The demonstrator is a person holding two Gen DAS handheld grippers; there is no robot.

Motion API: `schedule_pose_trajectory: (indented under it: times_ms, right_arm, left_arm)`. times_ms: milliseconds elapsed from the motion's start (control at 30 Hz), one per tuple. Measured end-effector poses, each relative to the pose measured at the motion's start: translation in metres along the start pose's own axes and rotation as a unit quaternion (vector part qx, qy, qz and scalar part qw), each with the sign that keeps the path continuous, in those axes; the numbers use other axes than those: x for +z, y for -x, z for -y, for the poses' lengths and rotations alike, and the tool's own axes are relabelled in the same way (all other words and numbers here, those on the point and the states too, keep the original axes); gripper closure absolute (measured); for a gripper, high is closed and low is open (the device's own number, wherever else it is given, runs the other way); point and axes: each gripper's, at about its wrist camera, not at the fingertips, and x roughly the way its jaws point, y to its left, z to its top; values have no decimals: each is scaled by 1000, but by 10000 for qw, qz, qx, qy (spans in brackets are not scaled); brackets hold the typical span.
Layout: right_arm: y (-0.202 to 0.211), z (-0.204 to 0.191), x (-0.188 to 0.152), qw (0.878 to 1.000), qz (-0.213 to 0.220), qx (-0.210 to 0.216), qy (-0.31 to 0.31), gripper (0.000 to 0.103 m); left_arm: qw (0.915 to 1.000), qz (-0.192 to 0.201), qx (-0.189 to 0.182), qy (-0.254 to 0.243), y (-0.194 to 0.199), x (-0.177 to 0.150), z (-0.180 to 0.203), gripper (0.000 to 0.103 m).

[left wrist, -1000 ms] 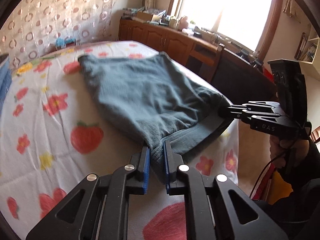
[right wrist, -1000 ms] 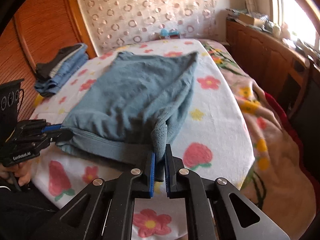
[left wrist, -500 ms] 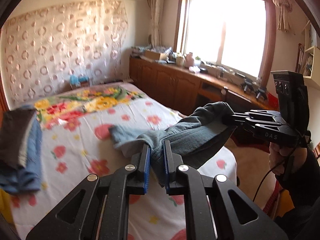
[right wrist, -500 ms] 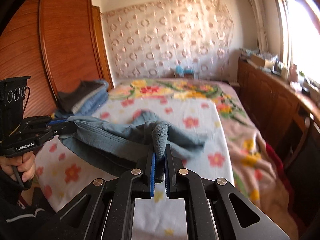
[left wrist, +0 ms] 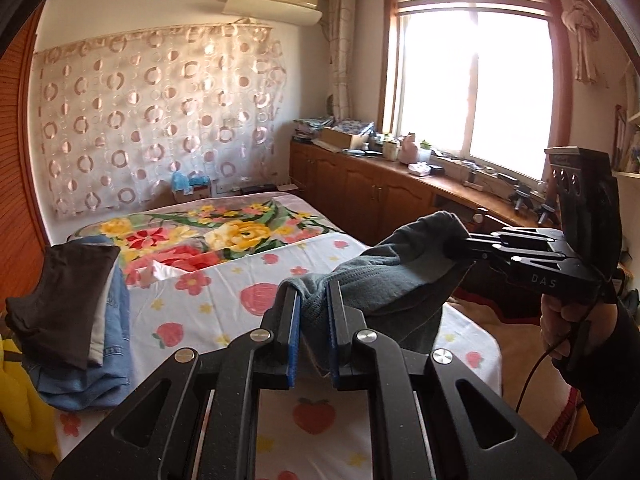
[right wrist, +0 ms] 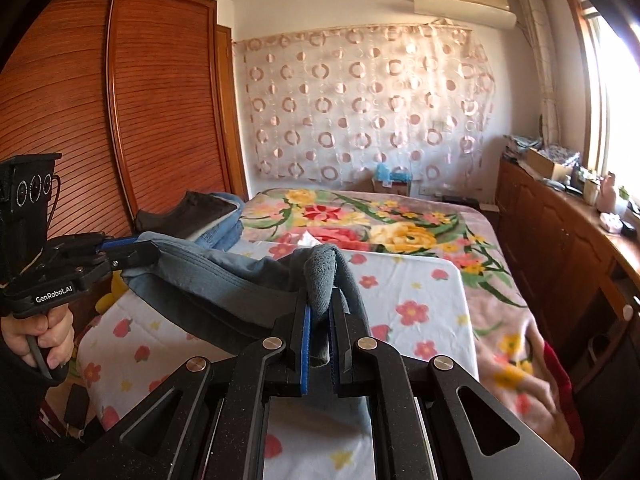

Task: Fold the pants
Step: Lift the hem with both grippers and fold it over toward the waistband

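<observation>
In the left wrist view, the left claw (left wrist: 312, 304) is clamped on a bunched fold of the grey-blue pants (left wrist: 396, 280), the cloth squeezed between its blue-lined fingers (left wrist: 291, 336). The pants hang in the air above the bed (left wrist: 224, 300), stretched across to the right claw (left wrist: 466, 242), which grips the other end of the raised edge; the cloth droops below the line between the two claws. A hand (left wrist: 568, 320) in a dark sleeve holds the right claw's handle at the right edge. On the left side of the bed lies a stack of folded clothes (left wrist: 76, 308), a dark garment on top of blue denim. Wooden cabinets (left wrist: 360, 196) run under the bright window (left wrist: 472, 92). In the right wrist view, the right claw (right wrist: 320, 312) is closed tight on a rolled wad of the pants (right wrist: 224, 280), which stick up between its fingers (right wrist: 305, 340). From there the cloth spans leftward to the left claw (right wrist: 140, 254), shut on the waistband end, with the person's left hand (right wrist: 40, 332) on its grip. The pants are held clear of the bed (right wrist: 408, 292), over its flowered sheet. The stack of folded clothes (right wrist: 200, 220) sits beyond, beside the wooden wardrobe (right wrist: 132, 120).
</observation>
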Motion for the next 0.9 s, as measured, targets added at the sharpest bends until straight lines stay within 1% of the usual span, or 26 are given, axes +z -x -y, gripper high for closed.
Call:
schedule_pose_trajectory:
  times_ms: [167, 267, 367, 433, 500, 567, 633, 667, 700, 733, 800, 867, 900]
  right_arm:
    - [-39, 8, -3, 9996, -218, 162, -2, 96]
    - [-55, 14, -4, 9990, -362, 267, -59, 96]
    - [-72, 19, -2, 9981, -503, 343, -67, 96]
    - [-86, 25, 6, 9977, -568, 367, -49, 96]
    - [-99, 27, 25, 9978, -570, 323, 24, 96]
    - [-115, 34, 48, 9983, -512, 255, 77, 96]
    - [-129, 42, 72, 9992, -361, 142, 135, 96]
    - [-134, 47, 85, 9996, -247, 68, 149, 96]
    - [-138, 53, 100, 9998, -151, -1, 124, 96]
    - [-142, 59, 114, 9999, -78, -32, 65, 96]
    - [-144, 66, 138, 9999, 113, -81, 9, 96]
    - [-141, 72, 162, 9994, 332, -129, 10, 96]
    - [-139, 74, 171, 9992, 389, -120, 9, 96]
  left_arm:
    - [9996, -197, 90, 159, -24, -13, -22, 91]
    - [9990, -335, 96, 272, -39, -18, -33, 91]
    - [9985, -413, 123, 344, -51, -16, -41, 91]
    - [9984, -426, 170, 341, -64, -6, -49, 91]
    - [9985, -377, 220, 322, -74, 8, -53, 91]
    - [9989, -234, 308, 265, -85, 33, -60, 91]
    - [9990, -60, 417, 127, -91, 53, -63, 91]
    - [9986, 67, 532, 6, -95, 70, -63, 91]
    - [9982, 158, 568, -51, -97, 83, -64, 91]
    - [9980, 228, 581, -78, -97, 91, -66, 91]
    - [9968, 424, 658, -159, -96, 117, -71, 91]
    - [9961, 474, 709, -231, -95, 131, -74, 91]
    - [9961, 446, 715, -261, -96, 133, -75, 91]
